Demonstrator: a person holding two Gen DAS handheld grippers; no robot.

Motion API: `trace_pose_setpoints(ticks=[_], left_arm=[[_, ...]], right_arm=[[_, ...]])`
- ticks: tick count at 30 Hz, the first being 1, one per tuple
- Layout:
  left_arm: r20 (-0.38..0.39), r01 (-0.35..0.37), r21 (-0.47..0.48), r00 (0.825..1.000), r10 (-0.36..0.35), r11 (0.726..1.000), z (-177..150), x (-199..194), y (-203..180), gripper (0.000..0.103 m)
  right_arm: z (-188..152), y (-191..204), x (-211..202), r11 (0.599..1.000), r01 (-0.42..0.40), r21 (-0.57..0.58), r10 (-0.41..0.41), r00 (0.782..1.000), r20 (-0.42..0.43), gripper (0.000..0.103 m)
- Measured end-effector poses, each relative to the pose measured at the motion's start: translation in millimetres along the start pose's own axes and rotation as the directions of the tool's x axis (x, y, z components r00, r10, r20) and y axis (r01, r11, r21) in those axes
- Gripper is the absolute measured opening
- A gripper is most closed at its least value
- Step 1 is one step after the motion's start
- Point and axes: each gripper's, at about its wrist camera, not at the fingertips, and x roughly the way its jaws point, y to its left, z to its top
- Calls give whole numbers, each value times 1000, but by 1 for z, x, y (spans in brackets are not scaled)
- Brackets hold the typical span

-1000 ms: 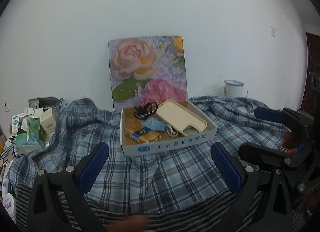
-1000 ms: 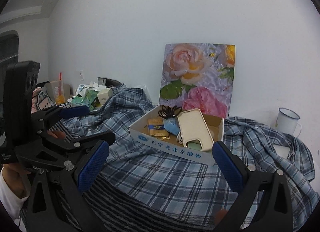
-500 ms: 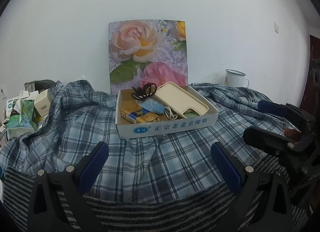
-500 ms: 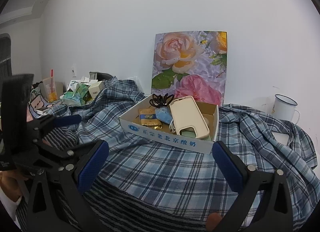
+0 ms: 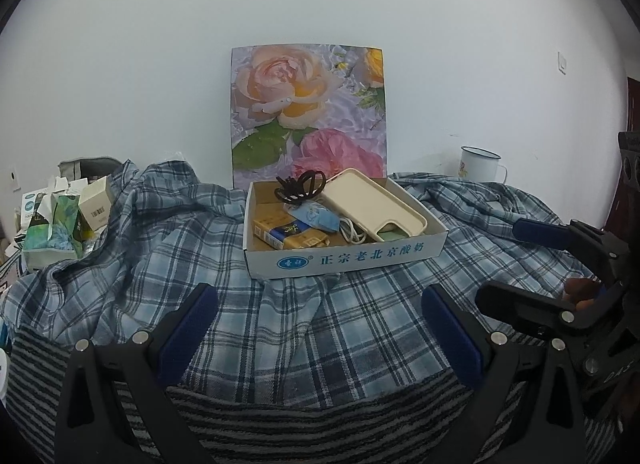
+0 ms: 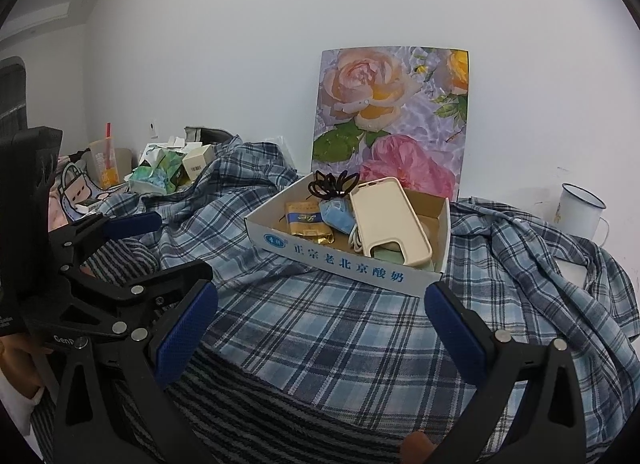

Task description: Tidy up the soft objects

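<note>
Approach step. Left gripper (image 5: 320, 316) and right gripper (image 6: 320, 316) spread, empty, just before cardboard box (image 5: 340, 260) on plaid shirt (image 5: 168, 248). Next, likely: clear box off shirt.

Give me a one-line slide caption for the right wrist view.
Open right gripper faces a white cardboard box of small items resting on a rumpled plaid shirt.
</note>
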Motion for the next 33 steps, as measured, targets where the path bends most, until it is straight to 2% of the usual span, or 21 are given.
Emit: trace_pose_setpoints(ticks=[33], left_arm=[[2, -4, 2, 1000, 4, 1000, 1, -1, -1, 103]], right_arm=[[0, 2, 0, 1000, 2, 3, -2, 1000, 0, 103]])
